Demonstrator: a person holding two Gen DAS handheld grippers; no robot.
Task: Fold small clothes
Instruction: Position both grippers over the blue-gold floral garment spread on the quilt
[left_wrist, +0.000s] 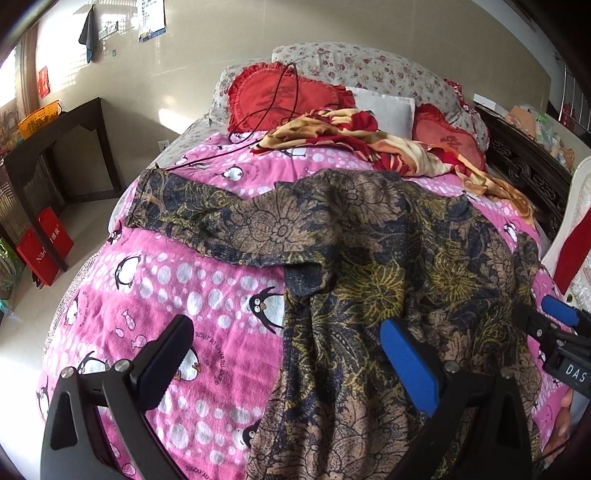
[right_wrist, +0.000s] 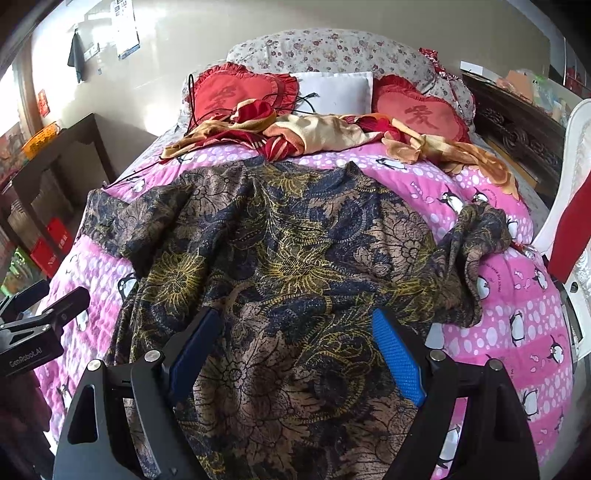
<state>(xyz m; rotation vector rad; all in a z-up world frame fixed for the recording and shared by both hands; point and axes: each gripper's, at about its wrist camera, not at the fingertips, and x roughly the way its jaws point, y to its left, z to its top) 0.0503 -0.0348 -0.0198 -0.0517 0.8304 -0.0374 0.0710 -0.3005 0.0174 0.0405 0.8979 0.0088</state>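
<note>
A dark floral shirt (left_wrist: 369, 258) in navy, brown and yellow lies spread front-down on a pink penguin blanket (left_wrist: 166, 288). Its left sleeve stretches out to the left; its right sleeve (right_wrist: 476, 236) is bunched up. My left gripper (left_wrist: 284, 332) is open and empty above the shirt's left hem edge. My right gripper (right_wrist: 295, 332) is open and empty above the shirt's lower middle (right_wrist: 295, 240). The right gripper's blue fingertip also shows at the right edge of the left wrist view (left_wrist: 559, 310), and the left gripper shows in the right wrist view (right_wrist: 55, 314).
Red heart cushions (right_wrist: 229, 92), a white pillow (right_wrist: 336, 92) and a red-and-yellow crumpled cloth (right_wrist: 317, 136) lie at the bed's head. A black cable (left_wrist: 280, 96) trails over the cushion. A dark wooden table (left_wrist: 55, 147) stands left, a white chair (right_wrist: 569, 184) right.
</note>
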